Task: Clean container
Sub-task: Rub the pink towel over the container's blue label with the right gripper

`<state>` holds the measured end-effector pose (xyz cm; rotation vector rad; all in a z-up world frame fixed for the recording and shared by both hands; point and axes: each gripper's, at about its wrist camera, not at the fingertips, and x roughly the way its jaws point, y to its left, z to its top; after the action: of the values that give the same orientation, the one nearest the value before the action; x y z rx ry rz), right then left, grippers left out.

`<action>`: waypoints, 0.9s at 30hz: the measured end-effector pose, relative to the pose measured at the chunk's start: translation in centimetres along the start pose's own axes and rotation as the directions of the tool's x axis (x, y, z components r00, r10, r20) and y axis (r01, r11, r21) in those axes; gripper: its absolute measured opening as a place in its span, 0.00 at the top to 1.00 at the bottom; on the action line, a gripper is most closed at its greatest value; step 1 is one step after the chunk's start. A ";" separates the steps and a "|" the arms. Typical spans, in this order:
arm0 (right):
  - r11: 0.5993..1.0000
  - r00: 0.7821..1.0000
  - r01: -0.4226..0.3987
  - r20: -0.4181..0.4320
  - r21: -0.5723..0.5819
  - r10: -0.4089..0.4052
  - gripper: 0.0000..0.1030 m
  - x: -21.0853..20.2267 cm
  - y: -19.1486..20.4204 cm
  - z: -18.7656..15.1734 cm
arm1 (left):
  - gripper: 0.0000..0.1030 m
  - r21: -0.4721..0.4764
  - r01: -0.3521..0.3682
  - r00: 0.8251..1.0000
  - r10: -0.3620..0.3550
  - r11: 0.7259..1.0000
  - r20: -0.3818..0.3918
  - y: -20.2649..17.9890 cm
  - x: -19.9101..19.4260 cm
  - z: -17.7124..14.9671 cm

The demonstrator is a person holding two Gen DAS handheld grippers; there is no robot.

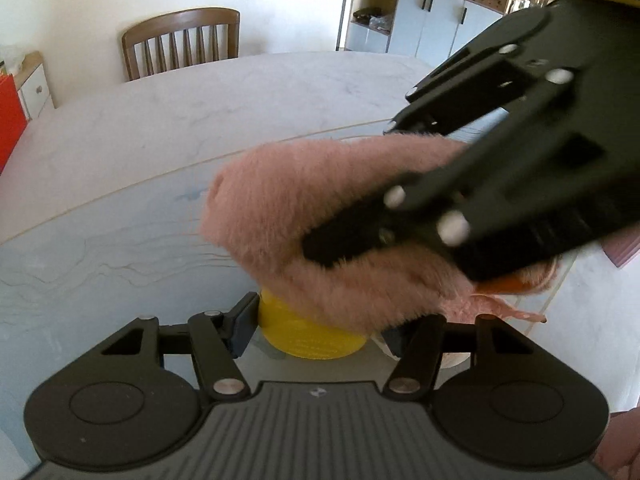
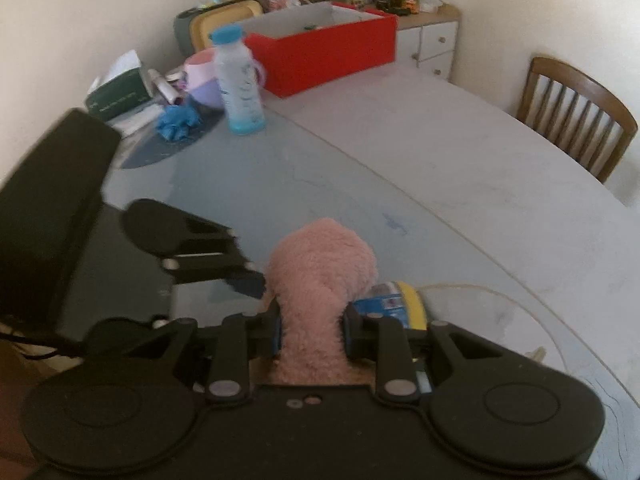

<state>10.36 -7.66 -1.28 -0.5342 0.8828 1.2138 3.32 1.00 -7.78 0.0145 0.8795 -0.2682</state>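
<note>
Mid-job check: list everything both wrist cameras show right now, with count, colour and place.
container: 1, yellow lid, blue label, between the left gripper's fingers
cloth: 1, pink, fluffy, clamped in the right gripper, over the container
table: 1, pale marbled, under everything
chair: 1, brown wood, far side of table
bottle: 1, clear with blue cap, upright at far left
box: 1, red, open, behind the bottle
cup: 1, pink and purple, beside the bottle
blue wad: 1, crumpled, near the cup
tissue box: 1, dark green, far left
left gripper: 1, black, shut on the container
right gripper: 1, black, shut on the cloth
</note>
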 end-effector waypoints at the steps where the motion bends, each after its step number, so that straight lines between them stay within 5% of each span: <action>1: 1.000 1.000 -0.004 0.001 0.024 0.004 0.76 0.1 -0.6 0.2 | 0.40 -0.005 0.005 1.000 -0.005 1.000 0.000 0.1 0.0 0.0; 4: 0.995 0.998 0.068 0.011 0.069 -0.069 0.76 0.3 -2.4 0.5 | 0.40 -0.009 0.011 1.000 -0.011 1.000 0.001 0.2 0.1 0.1; 12: 0.967 0.994 0.105 0.009 0.234 -0.110 0.76 -0.3 -7.4 -1.0 | 0.40 -0.019 0.023 1.000 -0.023 1.000 -0.001 0.3 0.3 0.2; 17: 0.948 0.988 0.156 -0.067 0.279 -0.142 0.77 1.4 -8.4 -3.3 | 0.40 -0.016 0.025 1.000 -0.025 1.000 -0.001 0.3 0.3 0.2; 24: 0.971 0.981 0.132 -0.169 0.198 -0.098 0.77 1.8 -7.1 -5.4 | 0.40 -0.041 0.044 0.999 -0.044 0.998 -0.013 0.9 0.3 0.7; 27: 0.979 0.984 0.143 -0.130 0.149 -0.124 0.77 -0.7 -7.0 -4.2 | 0.40 -0.064 0.063 0.998 -0.063 0.996 -0.004 1.3 -0.1 0.7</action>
<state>15.73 -13.35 -3.81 -0.5342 1.0194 0.9884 4.10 2.16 -7.33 -0.0715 0.8950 -0.2989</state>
